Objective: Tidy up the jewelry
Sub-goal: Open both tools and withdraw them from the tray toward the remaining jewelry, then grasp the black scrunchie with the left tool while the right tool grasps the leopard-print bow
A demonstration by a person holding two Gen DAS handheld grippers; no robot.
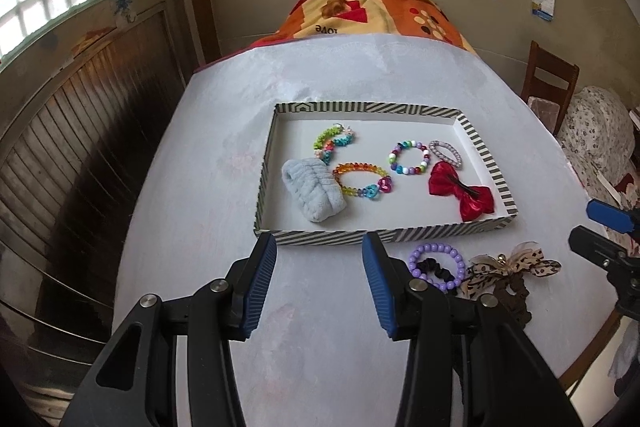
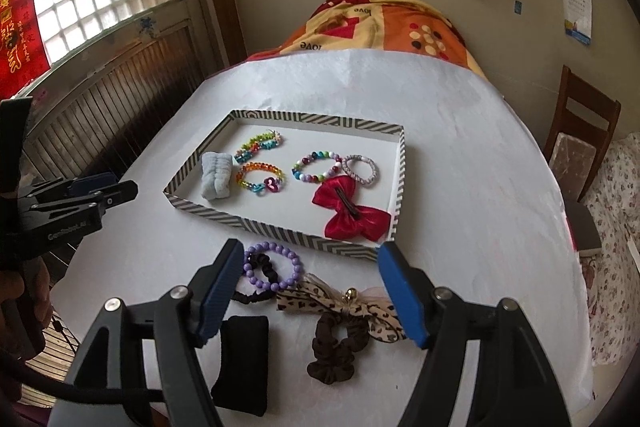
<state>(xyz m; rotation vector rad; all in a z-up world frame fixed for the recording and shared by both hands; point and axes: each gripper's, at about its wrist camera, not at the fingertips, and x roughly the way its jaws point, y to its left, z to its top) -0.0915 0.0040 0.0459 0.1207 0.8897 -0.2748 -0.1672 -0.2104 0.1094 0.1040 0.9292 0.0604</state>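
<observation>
A striped shallow box (image 1: 486, 157) (image 2: 280, 227) on the white table holds a light blue scrunchie (image 1: 314, 189), several bead bracelets (image 1: 360, 179) (image 2: 316, 167), a clear hair tie (image 1: 445, 153) and a red bow (image 1: 460, 193) (image 2: 354, 215). Outside, in front of the box, lie a purple bead bracelet (image 1: 438, 263) (image 2: 272, 267), a black scrunchie (image 2: 256, 281), a leopard bow (image 1: 508, 267) (image 2: 344, 301), a brown scrunchie (image 2: 334, 347) and a black band (image 2: 242, 363). My left gripper (image 1: 319, 283) is open and empty before the box. My right gripper (image 2: 310, 295) is open over the loose items.
The white sheet (image 1: 224, 155) covers a table with a patterned cloth (image 1: 376, 7) at its far end. A wooden chair (image 1: 550, 83) stands at the right, a slatted wall (image 1: 80, 131) at the left. The left gripper shows in the right wrist view (image 2: 76, 203).
</observation>
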